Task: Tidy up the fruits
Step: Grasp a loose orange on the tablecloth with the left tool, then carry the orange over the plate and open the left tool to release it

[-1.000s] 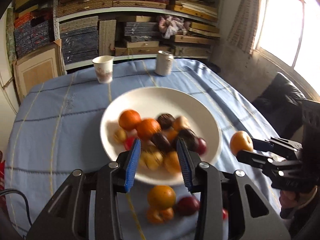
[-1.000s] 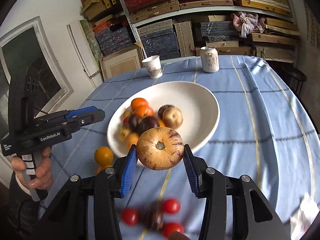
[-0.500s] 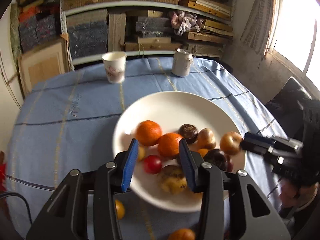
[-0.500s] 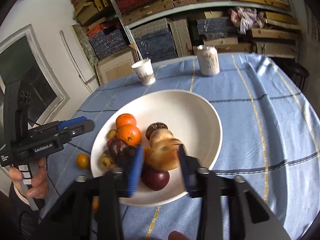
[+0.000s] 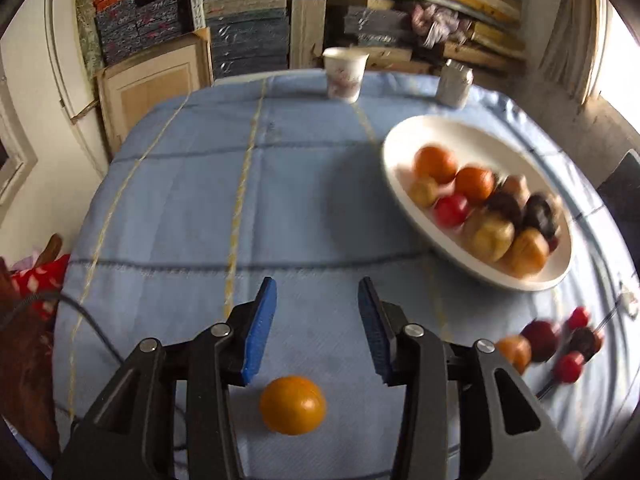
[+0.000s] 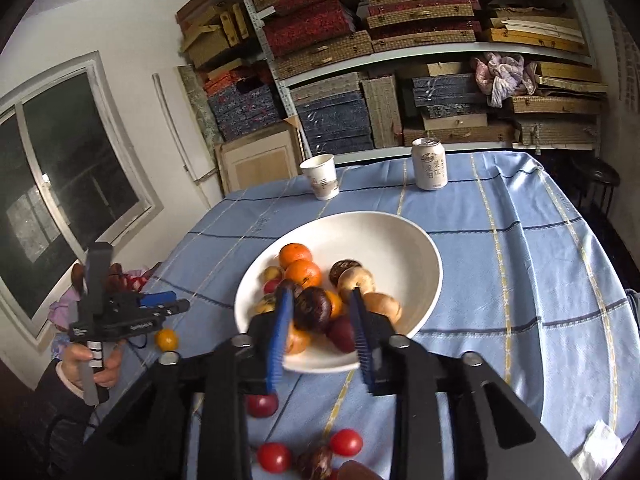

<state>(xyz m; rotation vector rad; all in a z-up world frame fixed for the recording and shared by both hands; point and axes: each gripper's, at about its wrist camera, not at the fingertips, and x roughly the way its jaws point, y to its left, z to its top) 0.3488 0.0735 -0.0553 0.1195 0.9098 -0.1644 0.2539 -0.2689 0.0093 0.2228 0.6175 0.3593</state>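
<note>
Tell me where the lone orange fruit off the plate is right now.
The orange fruit lies on the blue tablecloth just below the open left claw in the left wrist view, left of the white plate.

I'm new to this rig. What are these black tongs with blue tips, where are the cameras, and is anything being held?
Each picture comes from a camera riding on a handheld two-finger gripper, looking along its fingers. The left gripper is open above a loose orange fruit on the blue tablecloth, holding nothing. The right gripper is open and empty over the white plate of mixed fruit. The person's left hand shows in the right view. A paper cup and a can stand behind.
</note>
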